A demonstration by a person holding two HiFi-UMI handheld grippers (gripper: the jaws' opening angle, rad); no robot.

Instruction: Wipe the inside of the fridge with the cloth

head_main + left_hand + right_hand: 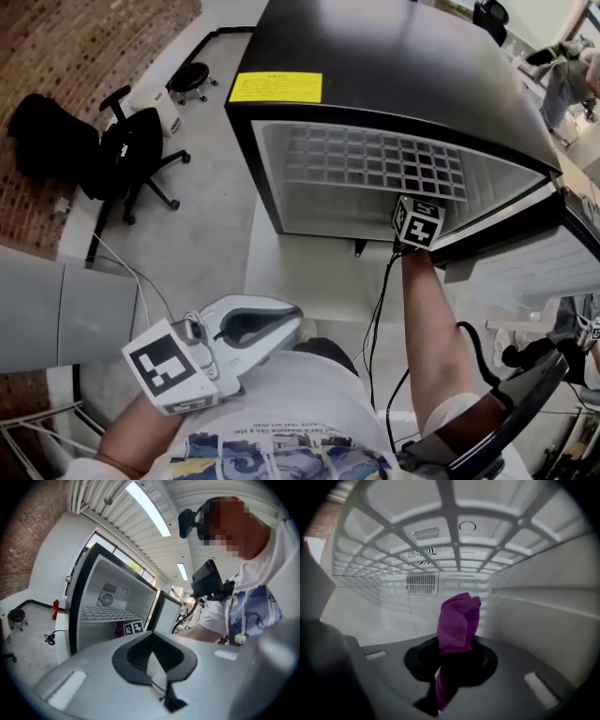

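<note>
Jaws of the left tool are pressed together with nothing between them. I have it held low against my shirt, well apart from the fridge and angled up toward its open front.

Farther out, my right arm stretches forward and the right tool is inside the fridge, its marker cube just at the opening's lower right corner. That tool is clenched on the purple cloth, which stands up out of the jaws in a folded bunch, with a tail hanging down between them. The cloth sits in the space under the white grid shelf, near the right side wall. I cannot tell whether it touches any surface.

Beyond the cloth, the back wall carries a vent grille, with two smaller ones above it.

The fridge door hangs open at the right. A yellow label lies on the black top near its front left corner. Far left, a black office chair stands on the grey floor.
</note>
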